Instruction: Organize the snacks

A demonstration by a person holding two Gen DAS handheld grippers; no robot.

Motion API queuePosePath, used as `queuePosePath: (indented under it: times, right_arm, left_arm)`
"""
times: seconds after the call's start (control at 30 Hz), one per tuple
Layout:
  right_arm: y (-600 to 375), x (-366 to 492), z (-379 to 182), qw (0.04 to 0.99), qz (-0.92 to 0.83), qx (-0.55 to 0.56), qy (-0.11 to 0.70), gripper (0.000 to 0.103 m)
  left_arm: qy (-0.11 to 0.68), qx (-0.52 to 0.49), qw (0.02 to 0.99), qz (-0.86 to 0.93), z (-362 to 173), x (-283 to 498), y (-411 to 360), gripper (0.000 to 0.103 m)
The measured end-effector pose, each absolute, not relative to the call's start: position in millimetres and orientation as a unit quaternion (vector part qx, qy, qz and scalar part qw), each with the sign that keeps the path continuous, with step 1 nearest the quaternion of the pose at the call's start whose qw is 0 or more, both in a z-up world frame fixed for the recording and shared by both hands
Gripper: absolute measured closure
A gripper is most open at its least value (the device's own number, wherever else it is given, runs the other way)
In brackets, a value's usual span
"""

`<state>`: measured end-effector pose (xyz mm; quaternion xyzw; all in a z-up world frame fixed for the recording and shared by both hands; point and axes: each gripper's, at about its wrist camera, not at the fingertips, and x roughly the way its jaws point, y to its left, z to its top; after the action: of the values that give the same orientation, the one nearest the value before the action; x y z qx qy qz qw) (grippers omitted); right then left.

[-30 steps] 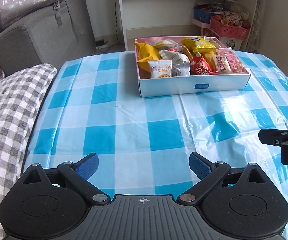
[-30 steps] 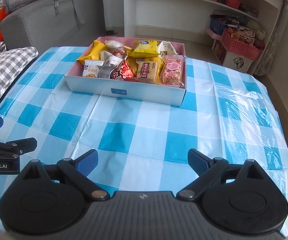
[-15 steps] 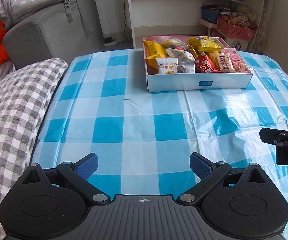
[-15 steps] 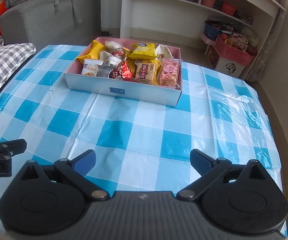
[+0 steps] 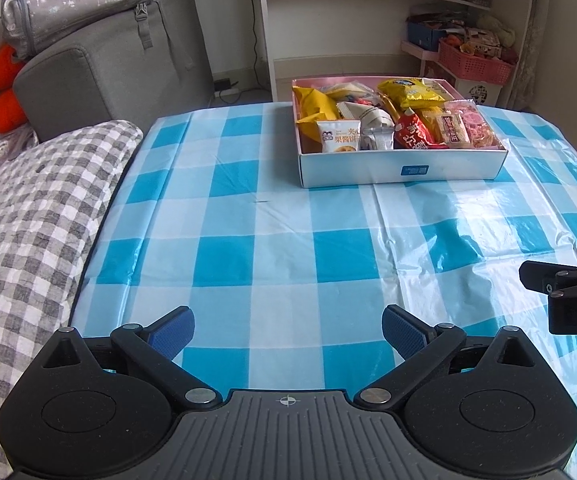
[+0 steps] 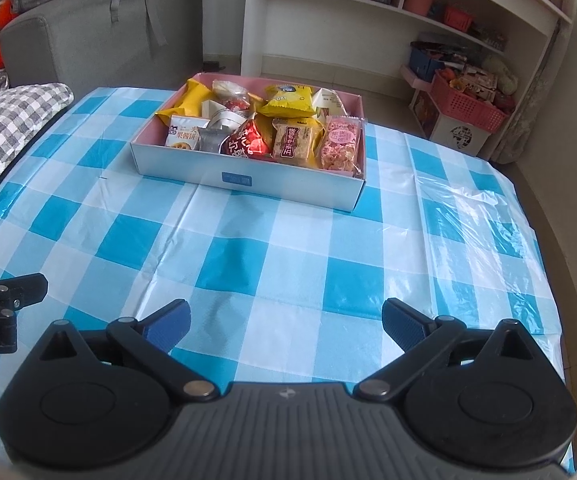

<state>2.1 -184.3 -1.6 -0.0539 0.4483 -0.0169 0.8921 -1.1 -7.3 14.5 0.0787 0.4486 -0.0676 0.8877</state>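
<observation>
Hovering low over the near edge of the worktop (image 5: 288, 248), both grippers were empty: left gripper (image 5: 288, 330) fingers spread wide, right gripper (image 6: 286, 322) fingers spread wide too. Snacks sat packed in the white box (image 6: 248, 178) at the far side of the checked cloth, well apart from both tools. Nothing loose lay on the cloth between. Visible in the box: yellow chip bag (image 6: 290, 100), red packet (image 6: 248, 142), pink-labelled clear pack (image 6: 340, 144), small white biscuit pack (image 5: 338, 136). Task looked like it was at the start or already finished, hard to tell which. If a pick was next, best bet was the front-row packs: approach from above the near wall, keep fingers wide, close across the narrow side of a flat pack, go gentle since the bags crush and slip. Use the other gripper to steady the box, which is light and may slide on the plastic cloth.
</observation>
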Motion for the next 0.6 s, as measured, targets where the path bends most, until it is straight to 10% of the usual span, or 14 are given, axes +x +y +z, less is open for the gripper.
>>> queuePosePath:
  times: [0.6]
  right_arm:
    - [-183.0, 2.2, -2.9, 0.891, -0.018, -0.06, 0.45, 0.001]
  left_arm:
    - [0.449, 0.079, 0.887, -0.068, 14.7, -1.8, -8.9, 0.002]
